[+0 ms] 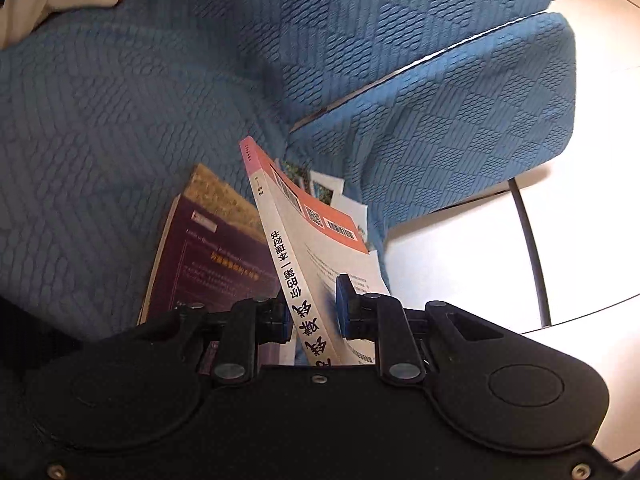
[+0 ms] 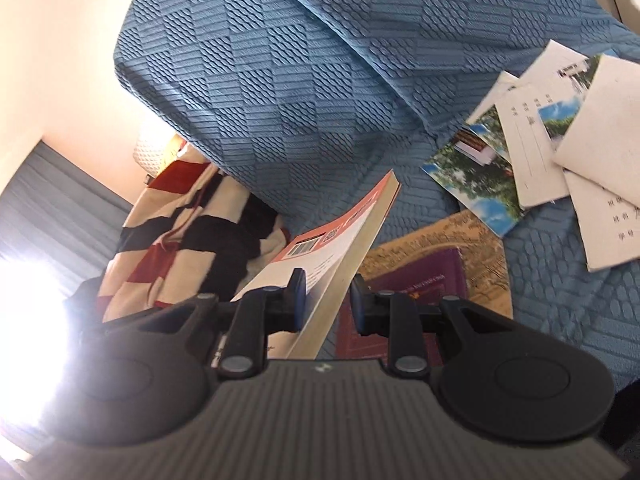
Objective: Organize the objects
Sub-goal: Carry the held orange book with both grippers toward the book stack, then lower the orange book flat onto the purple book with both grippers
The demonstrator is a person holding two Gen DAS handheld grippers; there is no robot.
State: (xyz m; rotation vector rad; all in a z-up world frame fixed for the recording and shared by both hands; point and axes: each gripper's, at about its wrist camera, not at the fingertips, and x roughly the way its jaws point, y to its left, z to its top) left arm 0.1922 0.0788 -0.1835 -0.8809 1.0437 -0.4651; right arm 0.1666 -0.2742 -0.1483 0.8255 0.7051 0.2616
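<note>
Gripping one white-orange book [image 1: 320, 264] between both fingers pairs; one purple book [image 2: 424, 280] beneath; several cards [image 2: 532, 152].

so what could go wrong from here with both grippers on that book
1. The left gripper and right gripper both pinch the white and orange book at its edges, so pulling apart could bend or tear it.
2. It is held tilted above the purple book; a slip would drop it there.
3. Loose cards lie nearby on the blue sofa and could get knocked.
</note>
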